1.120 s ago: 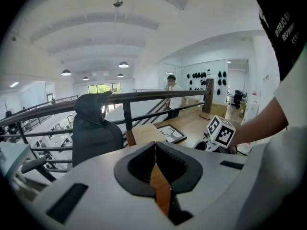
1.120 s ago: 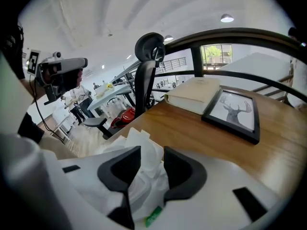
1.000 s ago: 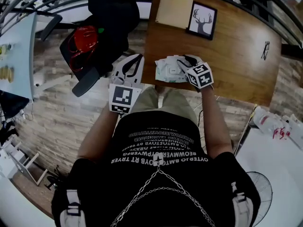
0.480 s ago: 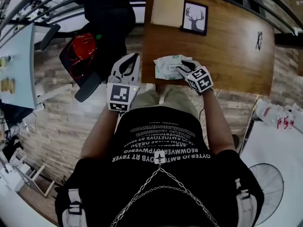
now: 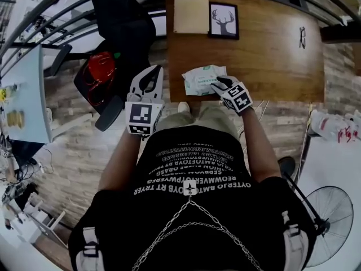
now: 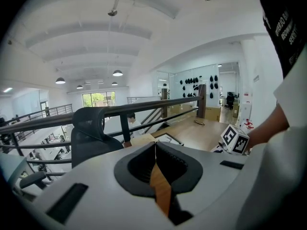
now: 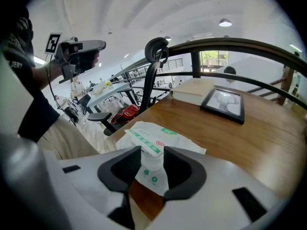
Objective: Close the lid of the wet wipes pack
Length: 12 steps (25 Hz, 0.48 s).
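R gripper (image 7: 152, 153) tight on lid (image 7: 145, 144) of wet wipes pack (image 5: 202, 79) on wooden table (image 5: 271, 55); L gripper (image 6: 154, 146) jaws together, empty

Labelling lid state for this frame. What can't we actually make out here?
1. Right gripper view: the lid of the wet wipes pack sits between the right gripper jaws, which stand apart and cover its edges; latched or not, gripped or not, unclear.
2. Head view: lid too small, under the right gripper.
3. Pack print: too small in both.
4. Left gripper view: left gripper shut, lid not in view.
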Tool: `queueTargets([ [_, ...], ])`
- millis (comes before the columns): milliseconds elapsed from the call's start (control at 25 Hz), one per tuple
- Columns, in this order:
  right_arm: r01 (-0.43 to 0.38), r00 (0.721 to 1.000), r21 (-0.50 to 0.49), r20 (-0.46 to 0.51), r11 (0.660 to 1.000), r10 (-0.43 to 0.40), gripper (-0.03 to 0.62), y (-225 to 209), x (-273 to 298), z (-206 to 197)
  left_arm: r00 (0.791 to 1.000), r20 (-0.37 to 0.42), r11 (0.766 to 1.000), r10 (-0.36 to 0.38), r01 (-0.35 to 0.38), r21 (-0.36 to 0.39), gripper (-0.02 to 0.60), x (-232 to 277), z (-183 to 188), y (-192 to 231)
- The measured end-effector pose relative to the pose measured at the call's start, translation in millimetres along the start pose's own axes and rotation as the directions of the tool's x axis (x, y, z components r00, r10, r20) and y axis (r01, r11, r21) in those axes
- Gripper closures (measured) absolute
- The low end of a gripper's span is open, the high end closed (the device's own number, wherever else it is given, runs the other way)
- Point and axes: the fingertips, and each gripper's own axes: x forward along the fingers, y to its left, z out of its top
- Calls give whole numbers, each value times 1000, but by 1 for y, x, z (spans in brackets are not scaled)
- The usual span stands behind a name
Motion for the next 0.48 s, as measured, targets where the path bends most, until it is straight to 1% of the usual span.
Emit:
queueTargets([
  [80, 1, 1000, 31, 18, 1000, -2, 455, 1, -3, -4, 1000, -5, 1000, -12, 12, 6, 552, -1, -2, -3],
  [240, -3, 997, 124, 74, 992, -6, 480, 0, -9, -4, 1000, -12, 1000, -28, 28, 13, 552, -4, -3, -6],
  [360, -12, 995, 181, 96, 983, -5, 485, -1, -10, -4, 999, -18, 999, -40, 40, 24, 552, -6, -4, -9],
  [440, -28, 994, 243, 113, 970, 1, 485, -2, -10, -4, 998, -25, 998, -50, 51, 32, 552, -8, -6, -13],
  [480, -45, 992, 289, 129, 956, 7, 484, -3, -11, -3, 998, -28, 998, -54, 55, 35, 552, -9, -7, -14],
])
